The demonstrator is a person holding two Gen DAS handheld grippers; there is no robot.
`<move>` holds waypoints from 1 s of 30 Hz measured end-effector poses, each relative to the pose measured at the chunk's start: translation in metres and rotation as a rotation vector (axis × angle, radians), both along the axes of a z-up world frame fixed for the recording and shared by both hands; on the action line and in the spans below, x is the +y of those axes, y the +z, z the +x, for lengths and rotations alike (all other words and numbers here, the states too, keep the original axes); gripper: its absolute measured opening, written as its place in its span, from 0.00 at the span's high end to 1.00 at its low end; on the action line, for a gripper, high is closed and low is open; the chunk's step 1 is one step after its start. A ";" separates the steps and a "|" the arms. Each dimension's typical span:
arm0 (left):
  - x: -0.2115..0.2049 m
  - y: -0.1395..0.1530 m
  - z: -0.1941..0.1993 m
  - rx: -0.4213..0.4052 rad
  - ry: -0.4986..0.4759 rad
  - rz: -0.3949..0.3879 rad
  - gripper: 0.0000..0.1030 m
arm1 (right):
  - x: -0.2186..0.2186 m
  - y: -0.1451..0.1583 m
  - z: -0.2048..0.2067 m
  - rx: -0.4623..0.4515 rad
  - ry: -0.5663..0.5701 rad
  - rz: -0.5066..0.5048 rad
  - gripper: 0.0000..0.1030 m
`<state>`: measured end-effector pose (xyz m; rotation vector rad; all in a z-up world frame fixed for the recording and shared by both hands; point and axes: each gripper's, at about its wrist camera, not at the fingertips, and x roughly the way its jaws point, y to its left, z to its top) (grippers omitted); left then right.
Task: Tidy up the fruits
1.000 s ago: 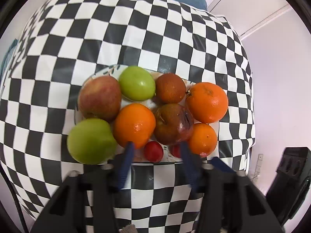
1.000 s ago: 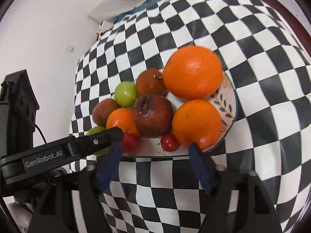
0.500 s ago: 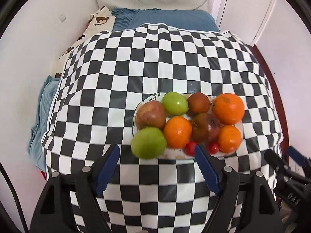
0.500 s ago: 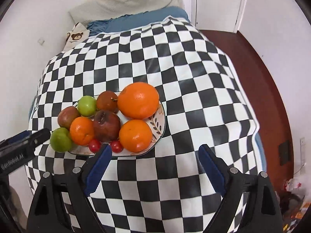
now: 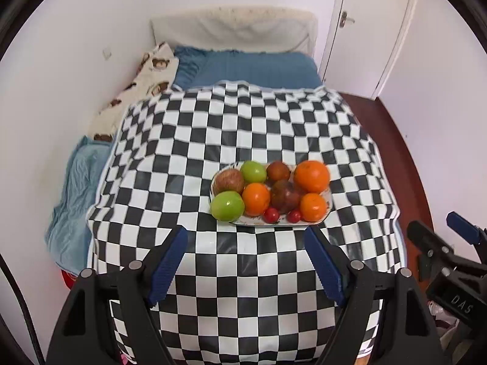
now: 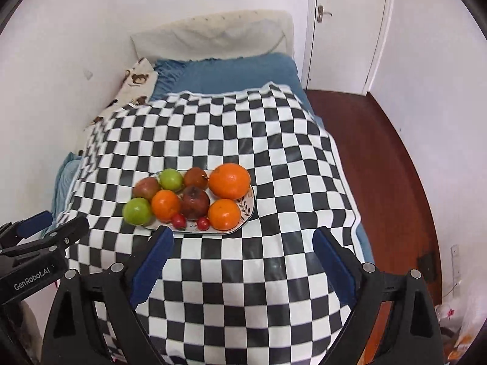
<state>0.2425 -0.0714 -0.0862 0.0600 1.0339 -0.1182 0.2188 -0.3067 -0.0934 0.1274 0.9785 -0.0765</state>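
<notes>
A white patterned plate (image 5: 328, 196) (image 6: 249, 205) sits on a black-and-white checkered cloth (image 5: 243, 140) (image 6: 274, 152). It holds oranges (image 5: 311, 175) (image 6: 229, 180), green apples (image 5: 227, 206) (image 6: 137, 210), a red apple (image 5: 228, 180), dark brownish fruits (image 5: 285, 194) (image 6: 195, 202) and two small red fruits (image 5: 271, 214) (image 6: 179, 221). My left gripper (image 5: 246, 235) is open and empty, held back from the plate. My right gripper (image 6: 243, 237) is open and empty, nearer than the plate and to its right.
A bed with blue sheet (image 5: 252, 67) and white pillow (image 5: 234, 27) lies beyond the cloth. A white door (image 6: 344, 27) and wooden floor (image 6: 380, 158) are at the right. A blue towel (image 5: 73, 188) hangs at the left. The other gripper shows at each view's edge (image 5: 441, 255) (image 6: 36, 243).
Both grippers have pulled far back and up from the plate, and both have opened wide. The fruits have stayed on the plate.
</notes>
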 end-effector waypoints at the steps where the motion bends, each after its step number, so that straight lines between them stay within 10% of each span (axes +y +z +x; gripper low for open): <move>1: 0.000 0.006 -0.005 -0.011 -0.005 -0.003 0.24 | 0.001 0.007 -0.007 -0.006 0.004 0.003 0.08; 16: 0.007 0.055 -0.064 -0.061 -0.010 -0.031 0.24 | -0.003 0.089 -0.086 -0.108 0.000 -0.027 0.07; 30: 0.007 0.063 -0.075 -0.088 -0.006 -0.027 0.24 | 0.001 0.091 -0.095 -0.115 0.020 -0.011 0.07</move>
